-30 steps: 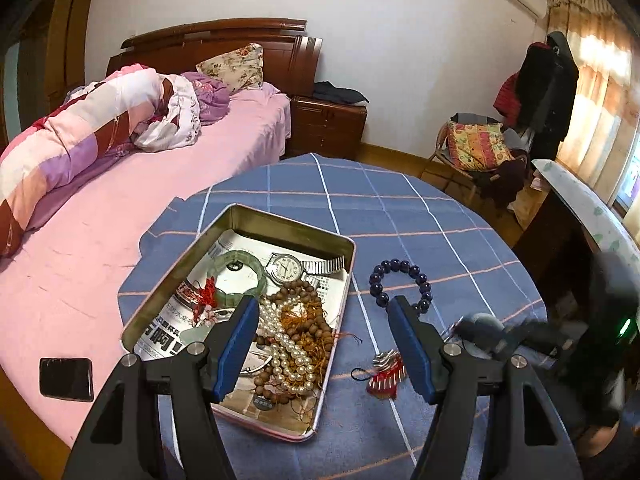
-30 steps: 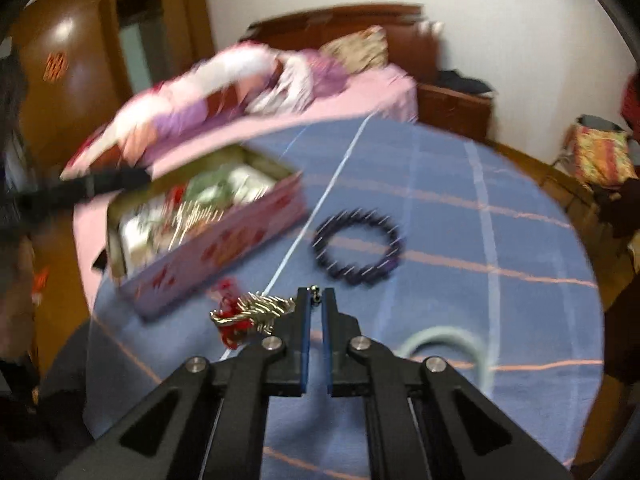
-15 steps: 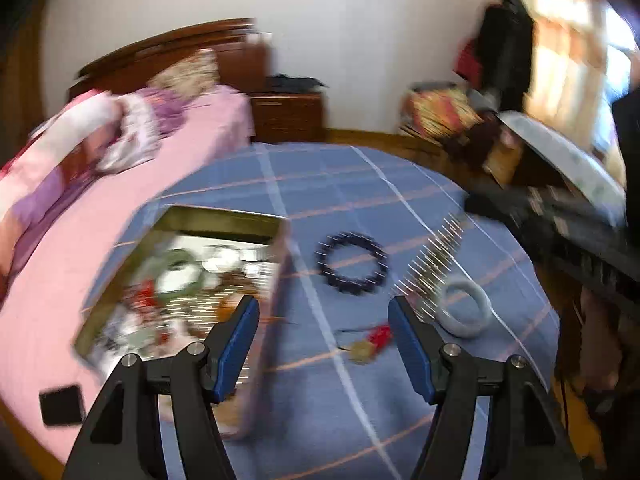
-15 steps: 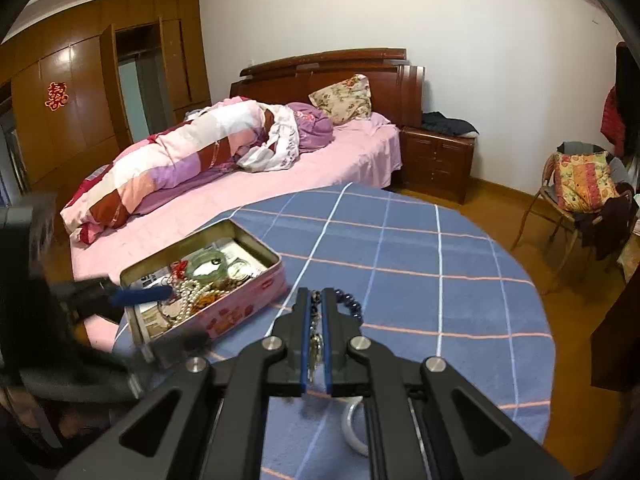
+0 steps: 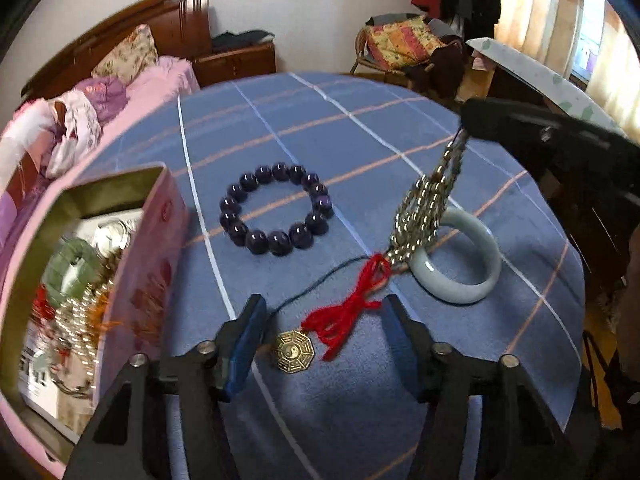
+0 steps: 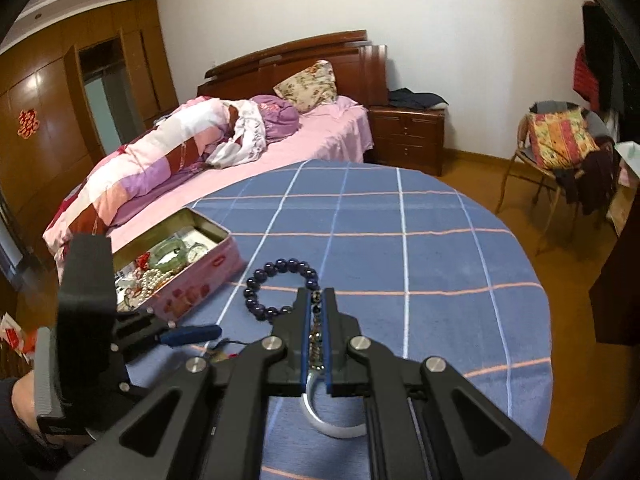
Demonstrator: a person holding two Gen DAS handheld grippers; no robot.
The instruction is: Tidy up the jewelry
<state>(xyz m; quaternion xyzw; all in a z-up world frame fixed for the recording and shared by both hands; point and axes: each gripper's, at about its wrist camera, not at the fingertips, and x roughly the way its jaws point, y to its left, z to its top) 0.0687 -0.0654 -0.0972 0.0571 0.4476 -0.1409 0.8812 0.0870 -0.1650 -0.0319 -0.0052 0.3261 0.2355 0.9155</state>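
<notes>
Brass pendant lies on the cloth between my left claw's jaws, which have just been closing, not yet touching it. Its cord and chain run up-right to my right claw.

Right view: right claw clamped on the chain, held above the bangle; left is nearer the pendant.

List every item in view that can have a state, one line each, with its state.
Right claw: shut on the metal bead chain, lifted.
Left claw: open, jaws have just been closing, around the brass bagua pendant, not pressing it.
Brass bagua pendant: lying on the table.
Red tassel: trailing on the cloth.
Dark bead bracelet: flat on the table.
Pale jade bangle: flat on the table.
Pink tin: open, jewelry inside.
</notes>
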